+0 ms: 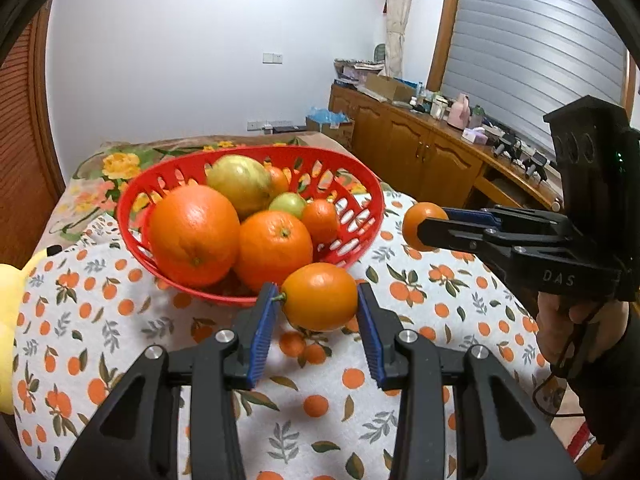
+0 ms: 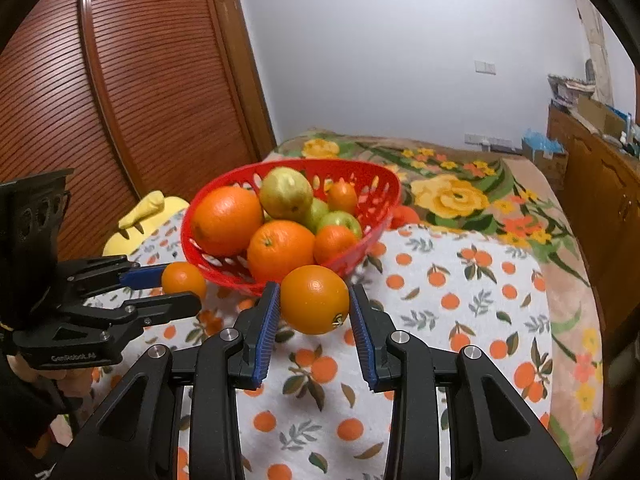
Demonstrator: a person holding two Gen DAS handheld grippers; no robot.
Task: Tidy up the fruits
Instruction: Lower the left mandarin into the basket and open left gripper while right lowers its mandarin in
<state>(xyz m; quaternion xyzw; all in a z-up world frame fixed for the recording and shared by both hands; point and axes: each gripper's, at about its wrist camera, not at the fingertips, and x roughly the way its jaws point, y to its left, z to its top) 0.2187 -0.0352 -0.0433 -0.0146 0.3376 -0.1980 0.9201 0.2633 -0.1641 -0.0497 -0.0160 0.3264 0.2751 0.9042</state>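
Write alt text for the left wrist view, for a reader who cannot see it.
The left hand-held gripper grips an orange between its blue pads, just in front of a red basket piled with oranges and green fruit. At right, the right hand-held gripper holds a smaller orange above an orange-print cloth.

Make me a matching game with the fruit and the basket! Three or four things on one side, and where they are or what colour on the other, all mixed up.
Things:
1. small orange
2. basket
3. biggest orange
4. plush toy

Descriptions:
A. yellow, lying beside the basket
B. red with holes, sitting on the orange-print cloth
C. held in the left gripper, in front of the basket
D. inside the basket, by its rim

Pairs: 1-C, 2-B, 3-D, 4-A
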